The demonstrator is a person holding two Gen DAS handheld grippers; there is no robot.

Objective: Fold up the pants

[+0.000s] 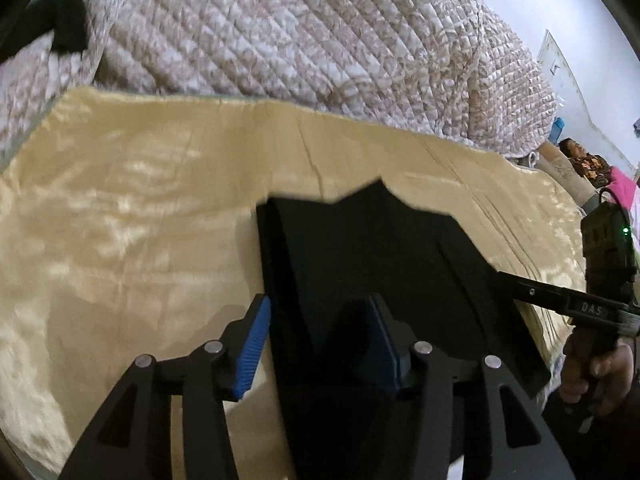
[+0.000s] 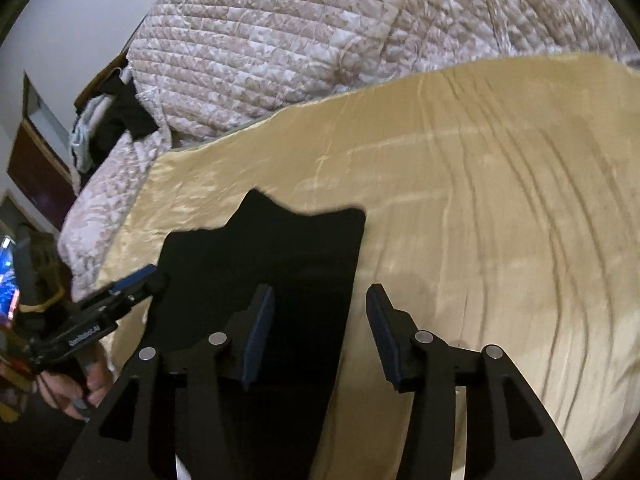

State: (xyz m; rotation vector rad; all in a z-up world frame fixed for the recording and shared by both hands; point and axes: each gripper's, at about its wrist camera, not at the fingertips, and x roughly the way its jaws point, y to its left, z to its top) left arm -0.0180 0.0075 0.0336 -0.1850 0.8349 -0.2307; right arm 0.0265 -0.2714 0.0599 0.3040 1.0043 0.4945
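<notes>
The black pants point(image 1: 360, 248) lie flat on a shiny gold bedspread point(image 1: 120, 220), at its near edge. They form a long dark slab whose long axis runs from near to far. The far end is ragged, with one small peak rising above an otherwise straight edge; the near end passes out of view under the grippers. In the right wrist view the pants point(image 2: 264, 256) show a straight right-hand side and a rounded far right corner.

The left gripper point(image 1: 320, 344) hangs over the left side of the pants, its jaws spread and nothing pinched: the left blue pad is beside the cloth's left edge, over the gold bedspread, and the right one is over the black fabric. The right gripper point(image 2: 320, 332) is likewise spread and holds nothing, straddling the right edge of the pants, left pad over the cloth, right pad over the bedspread point(image 2: 480, 200).

Beyond the bedspread's far edge a quilted, pale patterned quilt point(image 1: 300, 40) is heaped up. A hand point(image 1: 592, 368) grips the right gripper's handle at the right of the left wrist view.
</notes>
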